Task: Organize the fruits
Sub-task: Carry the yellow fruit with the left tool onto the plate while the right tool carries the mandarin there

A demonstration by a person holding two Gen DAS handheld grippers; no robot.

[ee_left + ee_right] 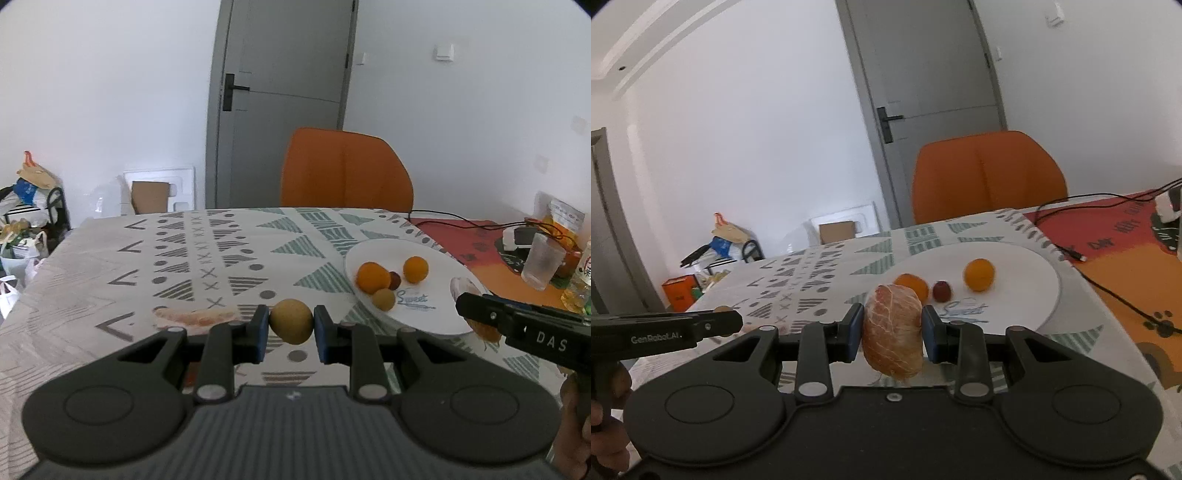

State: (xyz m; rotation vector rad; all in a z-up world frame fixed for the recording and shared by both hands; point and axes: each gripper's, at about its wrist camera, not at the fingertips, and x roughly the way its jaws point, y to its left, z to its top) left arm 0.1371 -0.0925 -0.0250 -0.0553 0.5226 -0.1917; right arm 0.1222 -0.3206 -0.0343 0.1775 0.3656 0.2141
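Note:
My left gripper (291,328) is shut on a small round yellow-brown fruit (291,320) and holds it above the patterned tablecloth, left of the white plate (436,314). On the plate lie two oranges (373,277) (415,269), a small dark red fruit (395,280) and another yellow-brown fruit (384,299). My right gripper (892,336) is shut on a peeled orange (892,332) and holds it above the plate's near edge (1049,314). The plate's oranges (978,274) (914,284) and the red fruit (942,290) show beyond it. The right gripper's body shows in the left wrist view (524,328).
An orange chair (345,170) stands behind the table. At the right lie an orange mat (1126,258) with black cables (1108,288), a plastic cup (541,264) and packets. A piece of orange peel (195,317) lies on the cloth left of my left gripper.

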